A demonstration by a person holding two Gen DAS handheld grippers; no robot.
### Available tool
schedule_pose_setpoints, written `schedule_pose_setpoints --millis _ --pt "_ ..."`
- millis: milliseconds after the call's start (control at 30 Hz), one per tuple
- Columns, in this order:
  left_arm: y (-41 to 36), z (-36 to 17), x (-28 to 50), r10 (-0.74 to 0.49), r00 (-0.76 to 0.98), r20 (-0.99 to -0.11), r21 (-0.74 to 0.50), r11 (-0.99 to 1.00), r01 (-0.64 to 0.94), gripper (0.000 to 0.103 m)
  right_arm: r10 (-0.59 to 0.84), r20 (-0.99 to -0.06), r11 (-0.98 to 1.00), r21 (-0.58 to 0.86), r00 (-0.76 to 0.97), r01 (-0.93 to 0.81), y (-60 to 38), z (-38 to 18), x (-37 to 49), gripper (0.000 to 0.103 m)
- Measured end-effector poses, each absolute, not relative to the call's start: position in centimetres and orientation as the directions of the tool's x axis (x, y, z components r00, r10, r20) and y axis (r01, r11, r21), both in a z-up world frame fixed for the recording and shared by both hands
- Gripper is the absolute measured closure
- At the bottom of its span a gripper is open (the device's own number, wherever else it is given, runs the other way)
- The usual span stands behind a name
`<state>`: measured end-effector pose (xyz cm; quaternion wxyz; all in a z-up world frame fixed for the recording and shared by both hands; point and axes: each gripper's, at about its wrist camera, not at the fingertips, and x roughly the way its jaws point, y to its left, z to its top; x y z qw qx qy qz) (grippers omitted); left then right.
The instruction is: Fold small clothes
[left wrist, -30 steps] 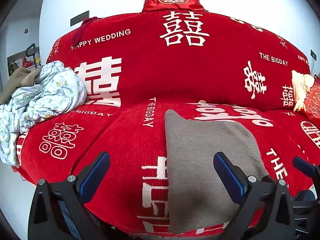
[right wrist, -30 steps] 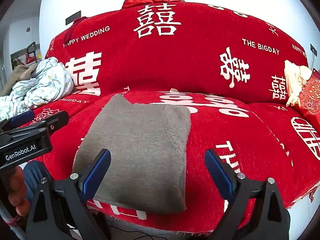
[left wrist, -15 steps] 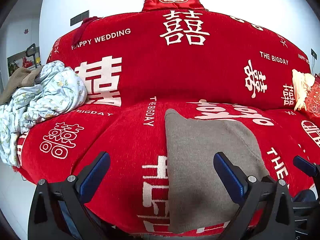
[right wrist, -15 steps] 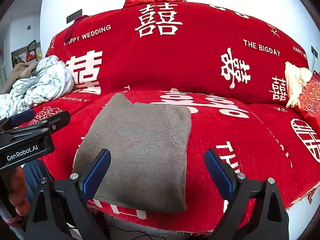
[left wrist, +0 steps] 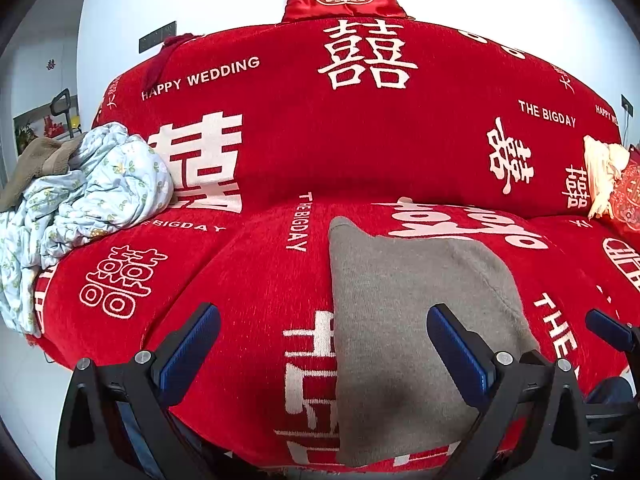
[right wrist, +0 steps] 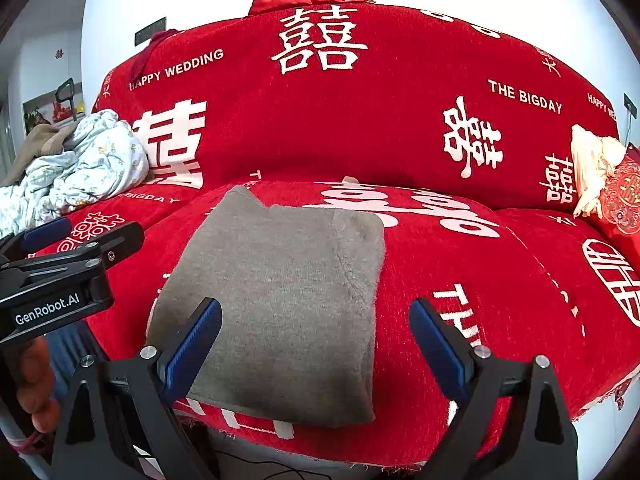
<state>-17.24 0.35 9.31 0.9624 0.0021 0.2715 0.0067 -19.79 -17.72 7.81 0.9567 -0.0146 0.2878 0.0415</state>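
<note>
Folding looked nearly done on the gray cloth [right wrist: 280, 304]. It lay flat in a neat block on the front of the red sofa [right wrist: 440, 140], with a doubled edge down its right side. The left tongs [left wrist: 324, 344] were spread wide and held nothing. The right tongs [right wrist: 316, 336] were spread wide too, just in front of the cloth and not touching it. A heap of pale blue clothes [left wrist: 88, 184] sat at the sofa's left end, still crumpled, so I think more folding was left.
</note>
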Motion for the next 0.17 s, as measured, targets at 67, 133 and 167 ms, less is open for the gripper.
schedule_pose_setpoints --millis 67,133,167 --pt "0.37 9.28 -17.24 0.014 0.852 -0.523 0.008 1.0 -0.011 0.0 0.073 -0.553 0.996 -0.005 0.83 -0.091 -17.73 7.78 -19.7 0.007" --pt "0.37 9.27 -17.2 0.012 0.852 -0.523 0.008 1.0 -0.009 0.0 0.074 -0.554 0.996 -0.006 0.829 -0.093 -17.8 7.78 -19.67 0.007" --pt "0.38 9.27 -17.19 0.011 0.852 -0.523 0.007 1.0 -0.008 0.0 0.075 -0.554 0.996 -0.006 0.829 -0.094 -17.83 7.74 -19.65 0.007"
